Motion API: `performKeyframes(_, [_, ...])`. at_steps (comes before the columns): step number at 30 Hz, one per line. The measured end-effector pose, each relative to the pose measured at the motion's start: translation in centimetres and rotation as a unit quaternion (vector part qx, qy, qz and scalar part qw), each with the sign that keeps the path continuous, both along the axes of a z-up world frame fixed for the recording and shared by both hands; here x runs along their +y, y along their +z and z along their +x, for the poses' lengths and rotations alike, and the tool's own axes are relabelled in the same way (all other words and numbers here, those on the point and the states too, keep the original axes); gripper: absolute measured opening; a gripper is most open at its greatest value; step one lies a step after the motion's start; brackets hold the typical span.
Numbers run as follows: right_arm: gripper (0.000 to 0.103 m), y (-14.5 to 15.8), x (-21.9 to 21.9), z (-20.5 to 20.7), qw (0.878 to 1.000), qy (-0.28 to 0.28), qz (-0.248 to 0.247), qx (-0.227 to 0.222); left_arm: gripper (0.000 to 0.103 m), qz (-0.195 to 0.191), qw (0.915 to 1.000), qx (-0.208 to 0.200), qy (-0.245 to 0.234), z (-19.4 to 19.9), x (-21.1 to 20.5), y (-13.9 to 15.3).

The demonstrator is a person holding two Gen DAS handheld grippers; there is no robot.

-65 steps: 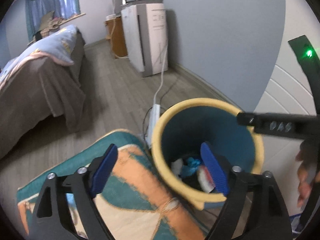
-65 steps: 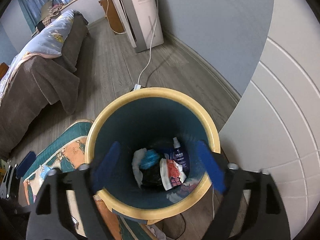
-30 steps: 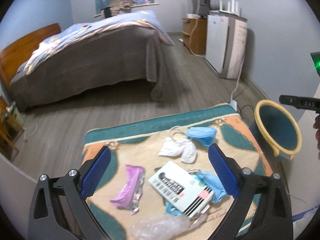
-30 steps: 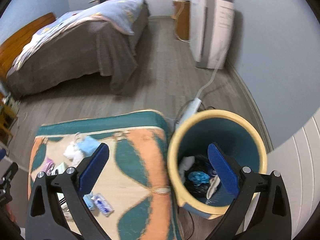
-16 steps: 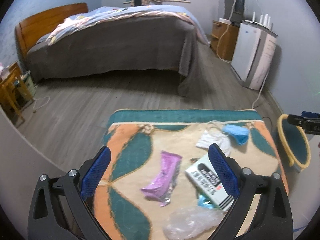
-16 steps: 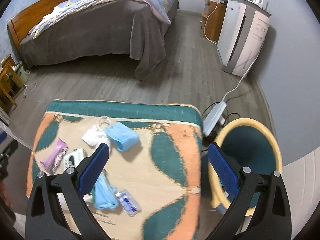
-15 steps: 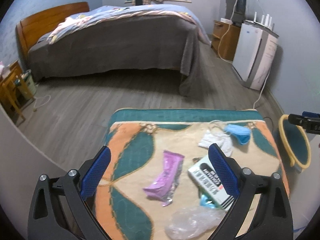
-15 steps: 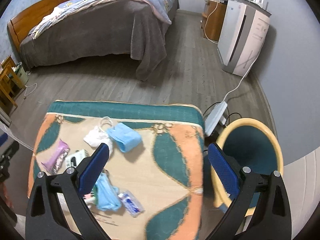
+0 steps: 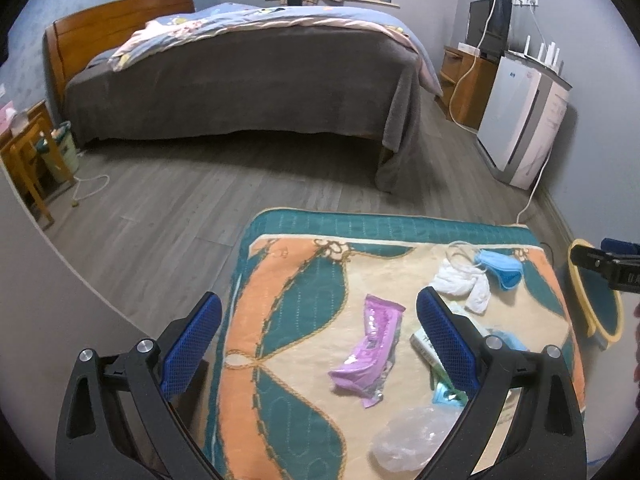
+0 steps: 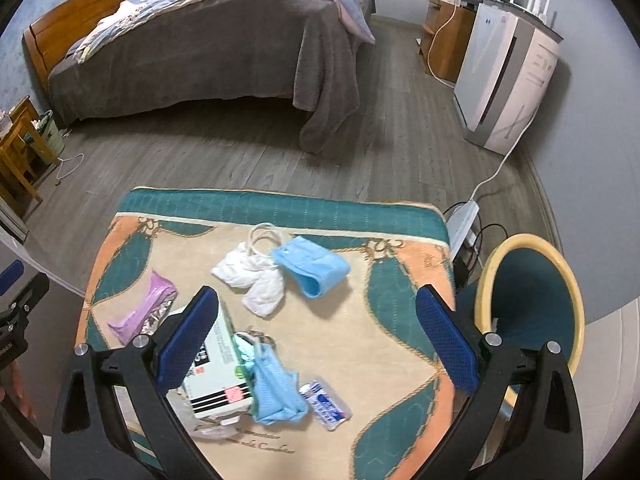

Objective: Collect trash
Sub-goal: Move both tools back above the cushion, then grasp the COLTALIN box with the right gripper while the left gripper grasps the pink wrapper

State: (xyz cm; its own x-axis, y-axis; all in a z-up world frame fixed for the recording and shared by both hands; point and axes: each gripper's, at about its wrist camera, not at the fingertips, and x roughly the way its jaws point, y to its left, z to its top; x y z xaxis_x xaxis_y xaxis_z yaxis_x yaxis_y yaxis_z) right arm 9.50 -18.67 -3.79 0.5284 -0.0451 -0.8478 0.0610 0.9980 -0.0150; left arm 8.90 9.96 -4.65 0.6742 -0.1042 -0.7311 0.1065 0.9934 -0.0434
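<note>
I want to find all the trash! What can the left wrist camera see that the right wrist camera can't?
Only the left wrist view shows the crumpled clear plastic bag plainly. Only the right wrist view shows the small blue-and-white packet, the white power strip and the second light-blue face mask whole. Both show the purple wrapper, white crumpled tissue, blue folded mask, white printed box and yellow-rimmed teal bin.

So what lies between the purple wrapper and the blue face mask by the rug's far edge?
In the right wrist view, crumpled white tissues lie between the purple wrapper and the blue face mask, touching the mask's near side; bare rug separates them from the wrapper.
</note>
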Motion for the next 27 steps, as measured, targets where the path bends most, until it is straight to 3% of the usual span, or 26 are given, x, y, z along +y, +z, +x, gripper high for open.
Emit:
performKeyframes(6, [0.097, -1.0, 0.9, 0.1, 0.999, -0.035, 0.001, 0.013, 0.097, 0.015, 0.9998, 0.008, -0.006, 0.1, 0.2, -1.0])
performKeyframes(10, [0.097, -1.9, 0.3, -0.2, 0.994, -0.088, 0.062, 0.018, 0.097, 0.041, 0.9985, 0.024, -0.025, 0.2, -0.5, -2.6])
performKeyframes(14, [0.097, -3.2, 0.4, -0.5, 0.991, -0.107, 0.078, 0.030, 0.097, 0.057, 0.9968, 0.040, -0.039, 0.8, -1.2, -4.2])
performKeyframes(21, [0.097, -5.4, 3.7, 0.0, 0.998, -0.016, 0.028, 0.048, 0.097, 0.052, 0.9963, 0.057, -0.037, 1.6, -0.6, -4.8])
performKeyframes(27, [0.097, -8.9, 8.2, 0.0, 0.992, 0.093, -0.011, 0.079, 0.097, 0.054, 0.9968, 0.057, -0.016, 1.8, 0.4, -4.5])
